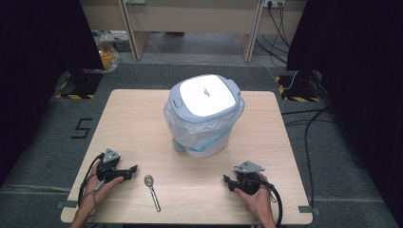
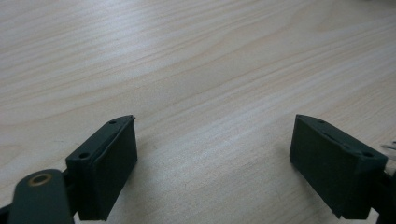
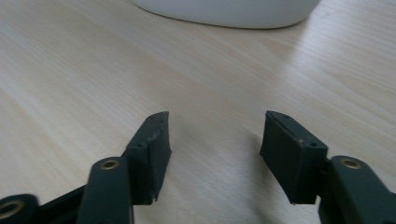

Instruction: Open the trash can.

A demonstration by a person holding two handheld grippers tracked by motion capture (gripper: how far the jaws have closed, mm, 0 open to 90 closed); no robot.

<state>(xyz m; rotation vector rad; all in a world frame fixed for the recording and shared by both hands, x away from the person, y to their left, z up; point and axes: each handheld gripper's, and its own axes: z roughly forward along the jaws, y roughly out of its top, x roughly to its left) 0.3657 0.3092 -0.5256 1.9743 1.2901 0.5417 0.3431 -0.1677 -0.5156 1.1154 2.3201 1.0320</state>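
A small white bin (image 1: 204,116) with a grey-rimmed lid and a clear plastic liner stands in the middle of the wooden table (image 1: 133,123). A metal spoon (image 1: 152,191) lies near the front edge, bowl end away from me. My left gripper (image 1: 133,169) rests low at the front left, just left of the spoon, jaws open and empty over bare wood (image 2: 210,93). My right gripper (image 1: 227,180) rests at the front right, open with nothing between its jaws; the bin's white base (image 3: 224,11) shows ahead of it.
Dark curtains flank the table. Cables (image 1: 304,128) trail on the grey floor to the right. A bag of items (image 1: 107,54) sits on the floor at the back left. A desk's legs (image 1: 249,42) stand behind the table.
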